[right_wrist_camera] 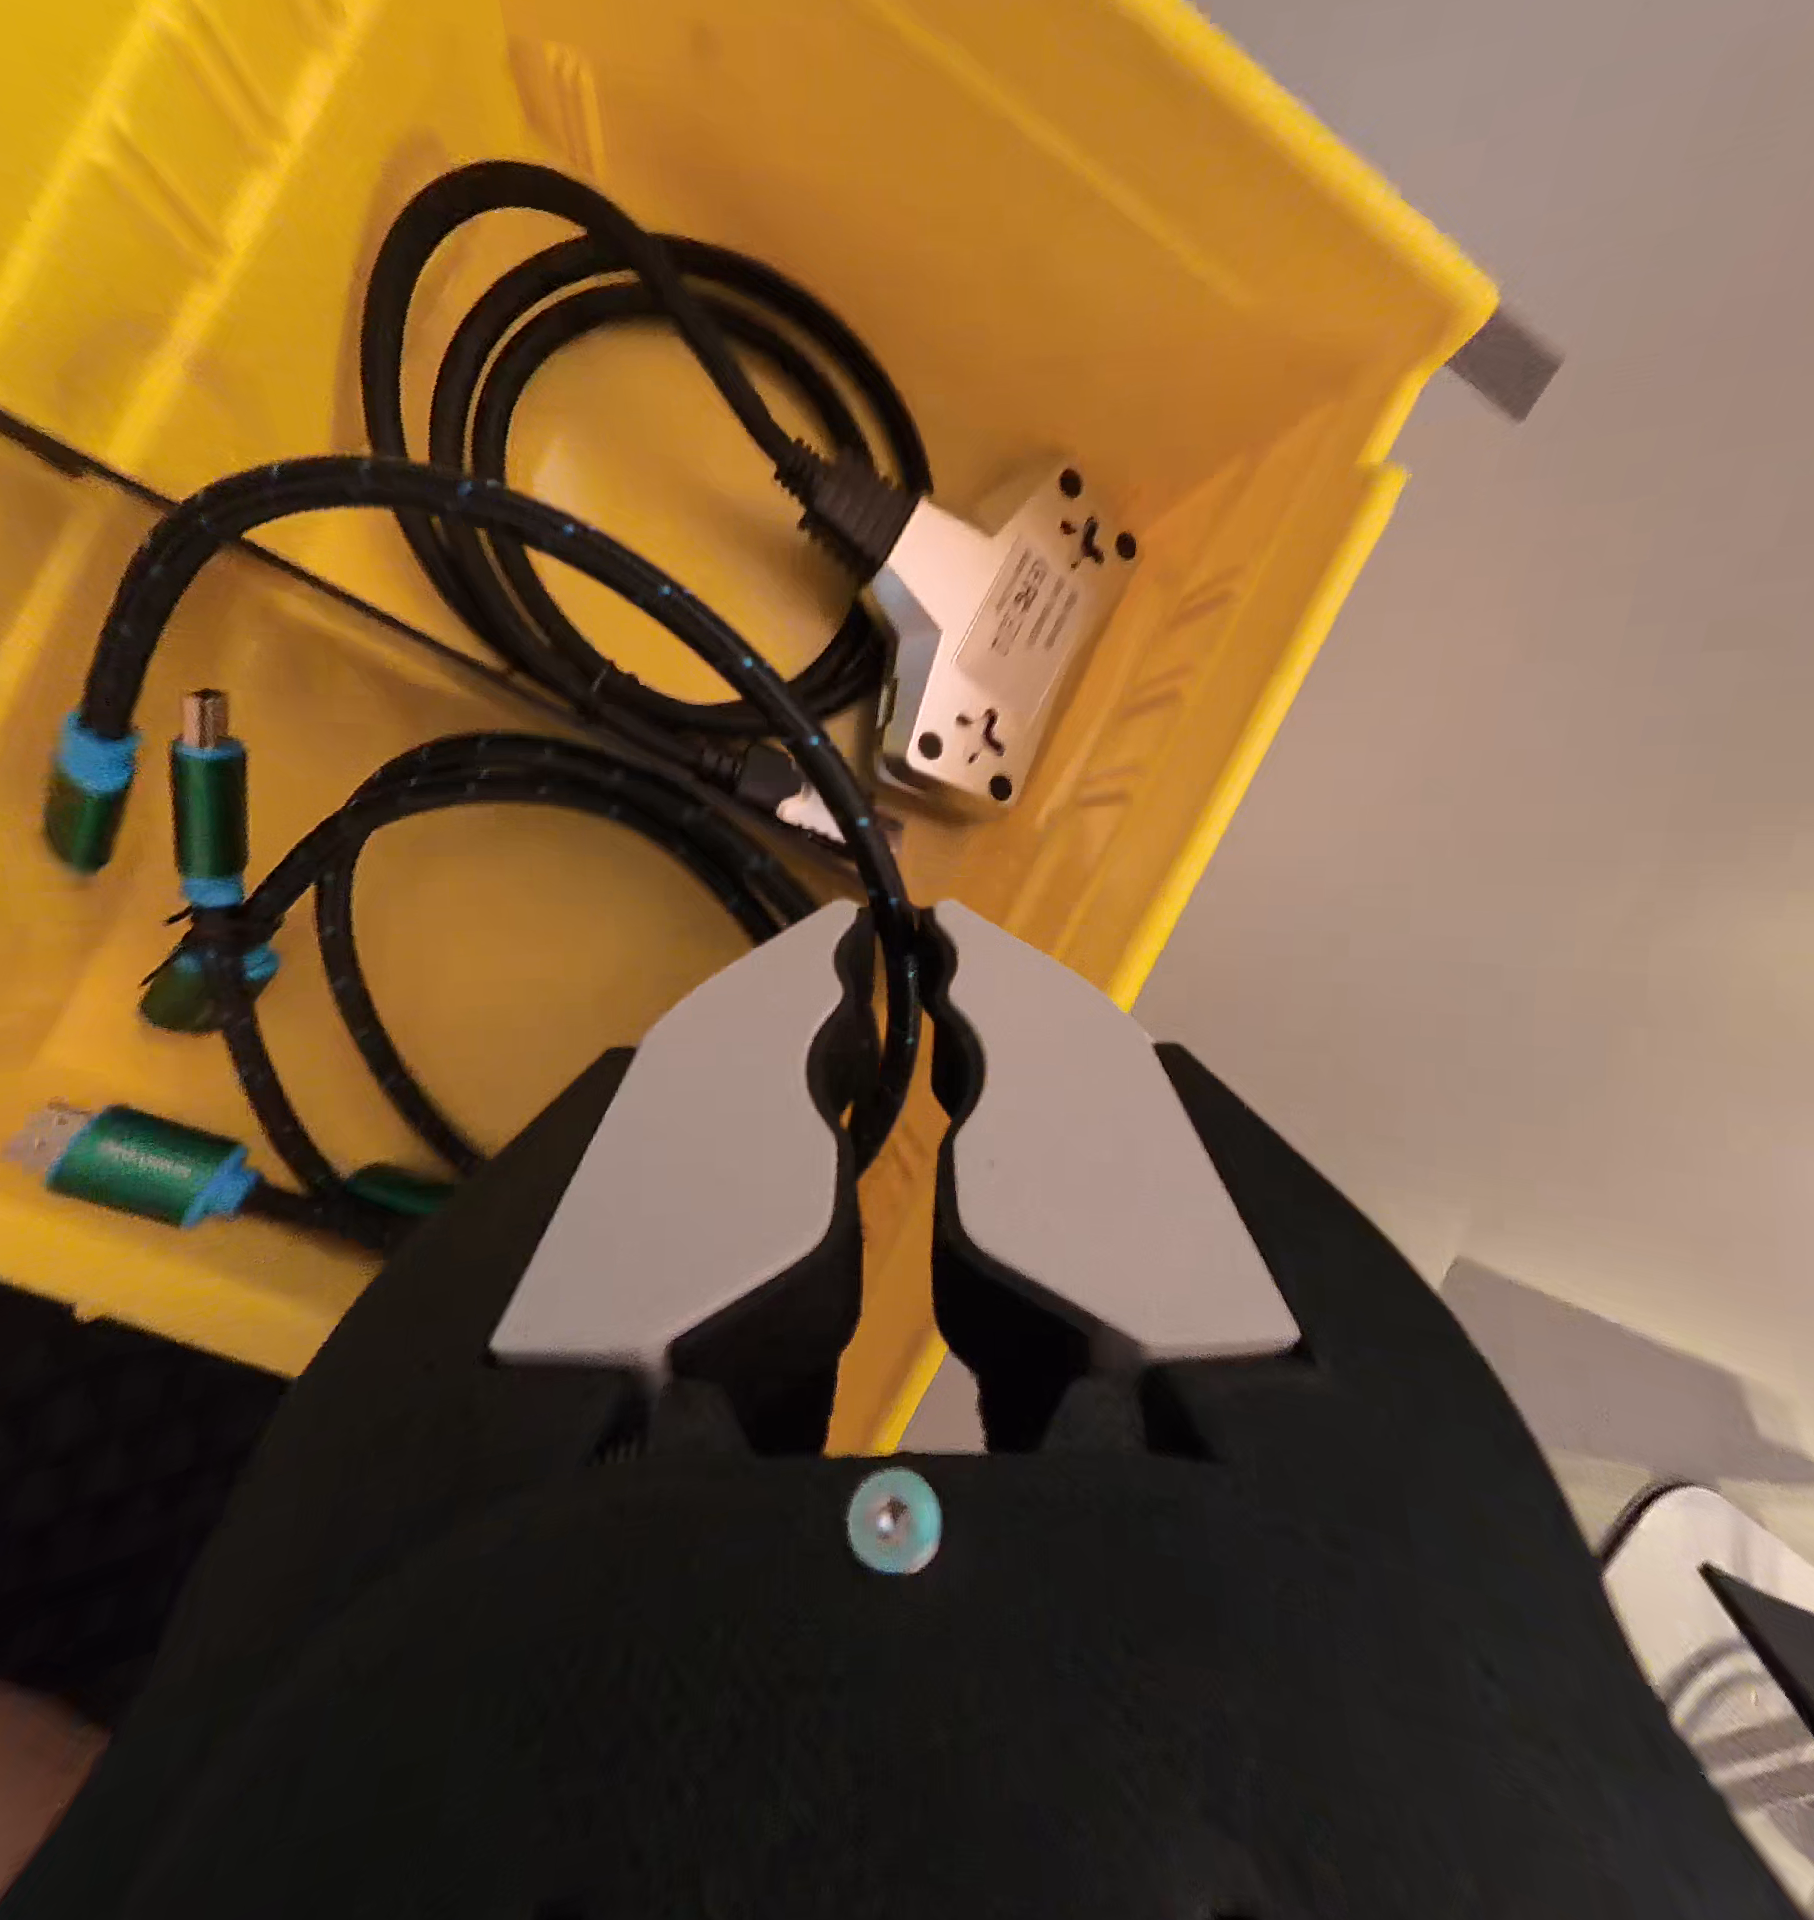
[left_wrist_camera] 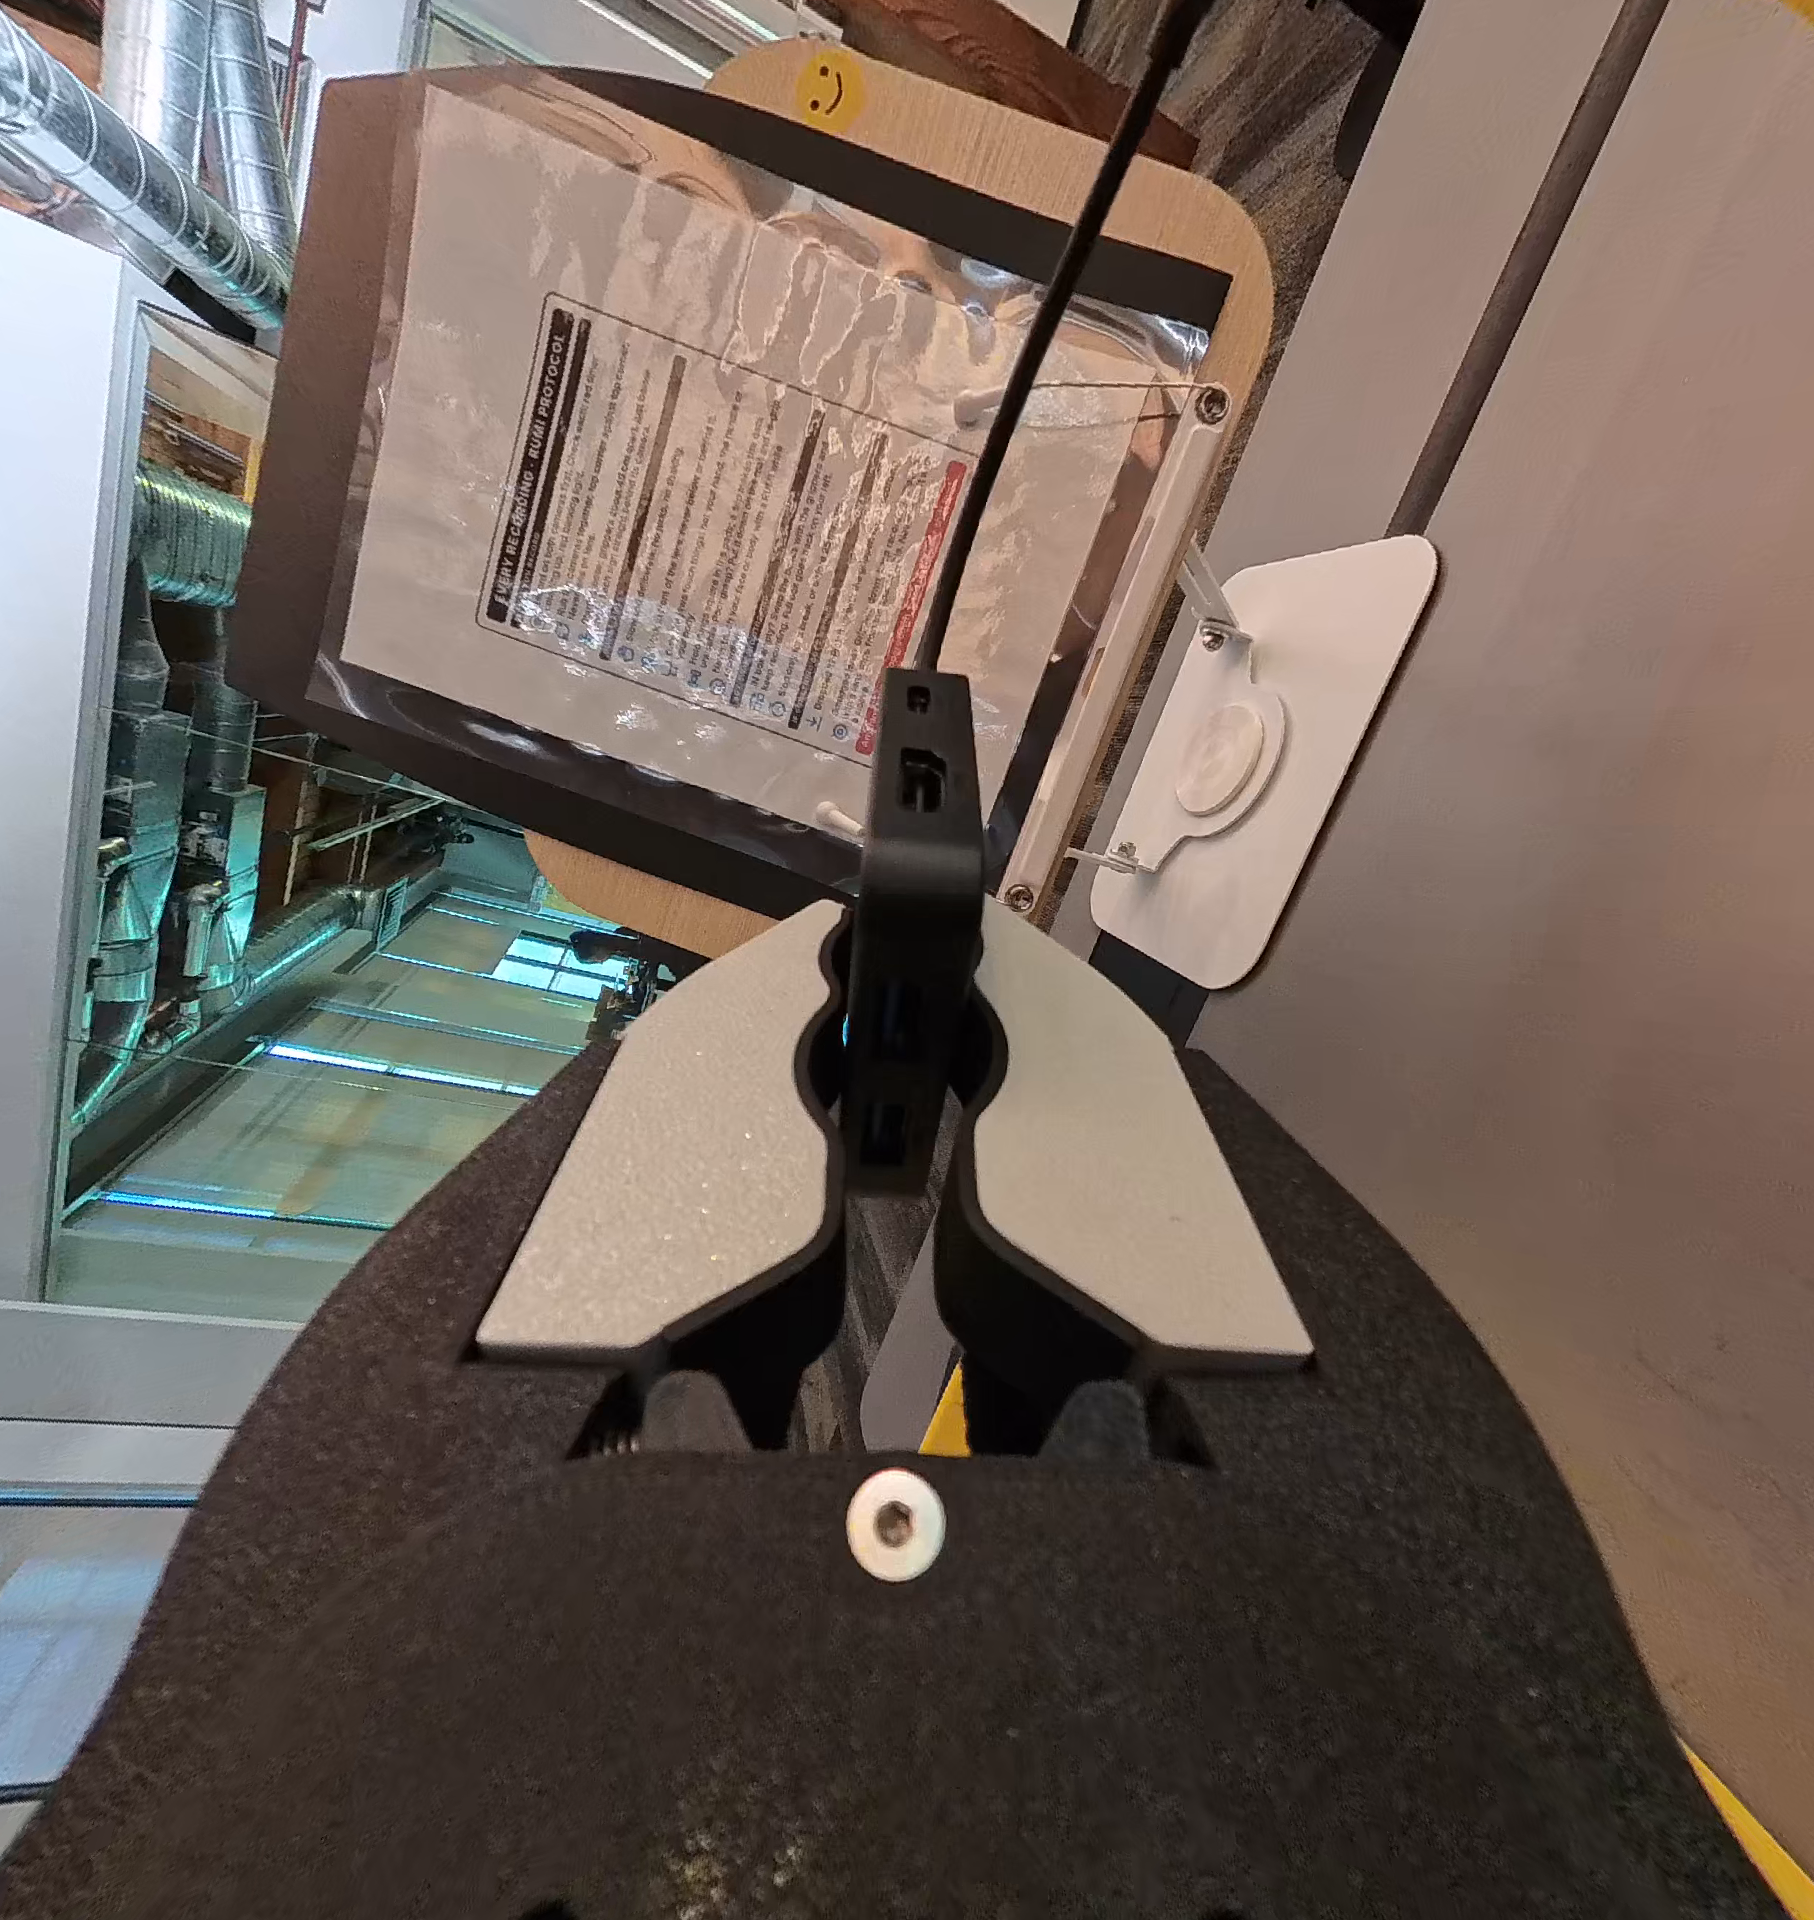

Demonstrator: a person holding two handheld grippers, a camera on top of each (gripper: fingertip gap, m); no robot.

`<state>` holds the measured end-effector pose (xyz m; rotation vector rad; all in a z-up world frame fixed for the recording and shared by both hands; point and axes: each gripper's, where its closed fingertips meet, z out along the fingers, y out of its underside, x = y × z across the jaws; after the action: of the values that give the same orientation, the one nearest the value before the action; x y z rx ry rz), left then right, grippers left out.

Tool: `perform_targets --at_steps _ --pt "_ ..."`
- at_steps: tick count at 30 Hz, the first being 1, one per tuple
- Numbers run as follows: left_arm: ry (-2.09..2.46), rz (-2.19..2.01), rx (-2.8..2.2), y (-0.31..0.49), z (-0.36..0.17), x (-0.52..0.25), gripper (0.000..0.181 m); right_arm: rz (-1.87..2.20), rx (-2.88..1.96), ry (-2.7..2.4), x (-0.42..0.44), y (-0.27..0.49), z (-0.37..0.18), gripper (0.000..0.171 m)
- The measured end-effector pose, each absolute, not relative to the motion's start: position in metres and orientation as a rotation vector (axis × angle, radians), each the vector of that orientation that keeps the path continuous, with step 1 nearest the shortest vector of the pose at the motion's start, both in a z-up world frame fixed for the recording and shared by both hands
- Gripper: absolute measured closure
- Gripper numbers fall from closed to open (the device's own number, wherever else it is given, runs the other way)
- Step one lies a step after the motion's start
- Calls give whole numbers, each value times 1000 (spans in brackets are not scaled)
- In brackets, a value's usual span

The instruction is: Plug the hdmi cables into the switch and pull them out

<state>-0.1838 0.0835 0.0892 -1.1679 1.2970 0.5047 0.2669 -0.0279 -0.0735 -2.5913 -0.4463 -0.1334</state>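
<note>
In the left wrist view my left gripper [left_wrist_camera: 908,925] is shut on a black HDMI switch [left_wrist_camera: 918,831], held edge-on and raised, with empty ports showing on its edge. A thin black cable [left_wrist_camera: 1048,301] runs up from its far end. In the right wrist view my right gripper [right_wrist_camera: 898,914] is shut on a black braided HDMI cable with blue flecks [right_wrist_camera: 529,509], which loops over a yellow bin [right_wrist_camera: 1142,260] to a green plug with a blue collar [right_wrist_camera: 87,790]. More green-plugged cable ends [right_wrist_camera: 144,1164] lie in the bin.
A silver adapter box [right_wrist_camera: 1017,623] with a plain black cable [right_wrist_camera: 612,270] plugged in lies in the bin. A laminated instruction sheet on a board [left_wrist_camera: 695,488] stands ahead of the left gripper. A white wall mount [left_wrist_camera: 1267,769] sits on the grey surface at right. My right fingertips sit around 50 centimetres from my left ones.
</note>
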Motion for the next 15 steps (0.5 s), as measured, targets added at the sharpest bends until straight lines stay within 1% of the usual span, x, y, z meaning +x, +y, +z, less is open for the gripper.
perform_targets --at_steps 3,6,8,9,11,13,15 --pt "1297 502 -1165 83 89 -182 167 -87 -2603 -426 260 -39 -67 162" --pt "1302 499 -1164 83 88 -180 167 -116 -2668 -449 264 -47 -78 162" --pt "1311 477 -1163 81 86 -178 167 -135 -2659 -432 268 -45 -75 158" --pt "1316 458 -1164 80 85 -176 167 -155 -2624 -412 268 -42 -66 154" --pt "1333 408 -1166 77 82 -172 167 -220 -2504 -401 265 -36 -36 135" --pt "1355 350 -1160 73 80 -167 167 -307 -2331 -503 245 -28 3 116" --pt "1390 292 -1141 66 77 -160 167 -422 -2101 -694 207 -17 41 112"
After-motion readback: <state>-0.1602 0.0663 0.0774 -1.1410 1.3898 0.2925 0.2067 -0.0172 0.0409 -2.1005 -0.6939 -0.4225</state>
